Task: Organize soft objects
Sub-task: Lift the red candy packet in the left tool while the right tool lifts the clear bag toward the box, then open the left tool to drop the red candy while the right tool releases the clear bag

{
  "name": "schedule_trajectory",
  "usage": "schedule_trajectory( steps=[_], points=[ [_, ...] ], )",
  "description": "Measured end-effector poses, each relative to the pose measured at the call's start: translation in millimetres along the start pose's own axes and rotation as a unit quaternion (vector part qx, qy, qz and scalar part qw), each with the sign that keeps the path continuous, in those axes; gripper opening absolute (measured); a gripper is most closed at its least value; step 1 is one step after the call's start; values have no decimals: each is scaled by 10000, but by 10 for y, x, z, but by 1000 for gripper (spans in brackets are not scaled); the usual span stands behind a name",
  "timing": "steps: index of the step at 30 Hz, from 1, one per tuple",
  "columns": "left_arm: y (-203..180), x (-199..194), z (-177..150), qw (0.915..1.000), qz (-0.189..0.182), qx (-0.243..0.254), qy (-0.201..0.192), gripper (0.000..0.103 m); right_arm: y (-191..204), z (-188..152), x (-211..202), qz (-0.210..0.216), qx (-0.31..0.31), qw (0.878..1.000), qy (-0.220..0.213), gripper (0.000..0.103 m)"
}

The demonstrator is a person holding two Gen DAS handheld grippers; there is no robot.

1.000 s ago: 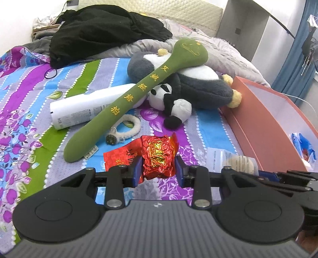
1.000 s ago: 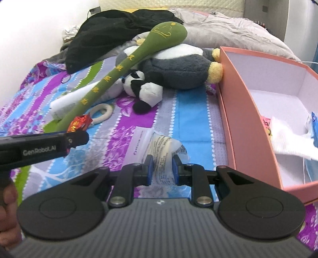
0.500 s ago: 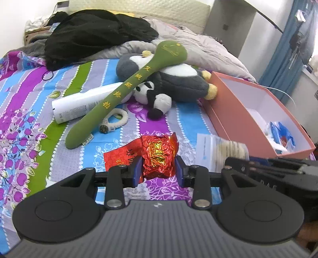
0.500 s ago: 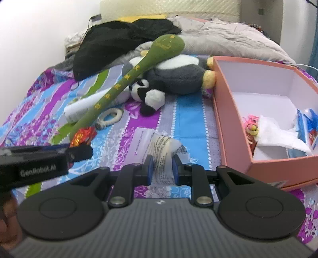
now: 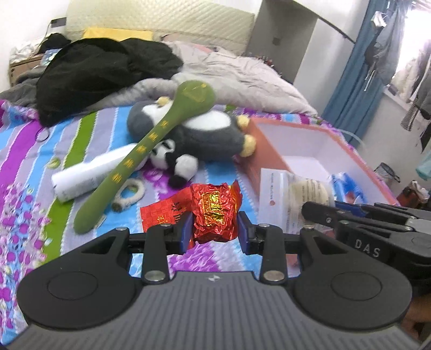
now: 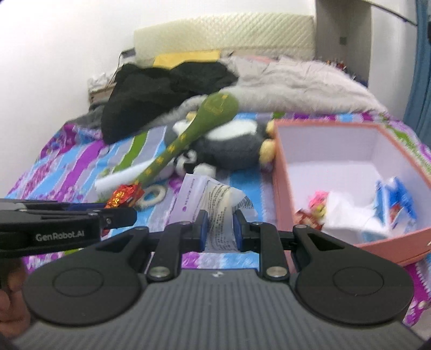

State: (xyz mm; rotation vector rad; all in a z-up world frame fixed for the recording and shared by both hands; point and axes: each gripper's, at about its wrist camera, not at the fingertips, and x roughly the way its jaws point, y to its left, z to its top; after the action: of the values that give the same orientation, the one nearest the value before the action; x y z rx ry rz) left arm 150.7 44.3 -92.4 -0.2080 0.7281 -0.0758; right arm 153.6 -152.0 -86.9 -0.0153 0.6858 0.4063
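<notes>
Your left gripper (image 5: 215, 228) pinches the red foil packet (image 5: 215, 212); your right gripper (image 6: 220, 228) pinches the clear wrapped pack (image 6: 219, 207), both above the bed (image 5: 24, 172). Carry each over the pink box (image 6: 280, 172) rim before you release, keeping the grippers apart.

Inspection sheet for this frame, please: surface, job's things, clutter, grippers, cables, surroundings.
Surface: striped floral bedsheet.
Job's things: red foil packet in left gripper; clear wrapped packet in right gripper; pink box open, partly filled; grey plush, green plush stick and small panda on the sheet.
Clutter: white tube, fuzzy ring, black clothes.
Grippers: both shut on packets.
Cables: nothing seen.
Surroundings: headboard, blue curtain.
</notes>
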Motion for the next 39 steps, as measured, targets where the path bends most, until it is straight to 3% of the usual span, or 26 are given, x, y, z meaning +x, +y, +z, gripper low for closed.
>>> schedule_trajectory(
  steps=[9, 15, 21, 26, 29, 33, 39],
  points=[
    [-468, -55, 602, 9982, -410, 258, -349, 40, -315, 432, -315, -354, 106, 9970, -674, 24],
    [-879, -101, 1001, 9944, -614, 567, -648, 40, -484, 713, -504, -833, -99, 9899, -1141, 23],
    [-1295, -1, 1225, 9908, -888, 779, -656, 40, -777, 933, -643, -1088, -15, 9842, -1400, 23],
    [-1602, 335, 1330, 9895, -1133, 821, -350, 40, -1111, 1058, -663, -1181, 170, 9830, -1393, 23],
    [-1758, 662, 1338, 9889, -1245, 805, 37, 40, -1304, 1061, -594, -1221, 273, 9845, -1230, 23],
    [-1927, 1114, 1300, 9855, -1331, 844, 620, 40, -1571, 965, -424, -1202, 435, 9885, -812, 23],
    [-2103, 1552, 1166, 9788, -1343, 1041, 1143, 40, -1924, 691, -148, -1124, 716, 9911, -69, 23]
  ],
)
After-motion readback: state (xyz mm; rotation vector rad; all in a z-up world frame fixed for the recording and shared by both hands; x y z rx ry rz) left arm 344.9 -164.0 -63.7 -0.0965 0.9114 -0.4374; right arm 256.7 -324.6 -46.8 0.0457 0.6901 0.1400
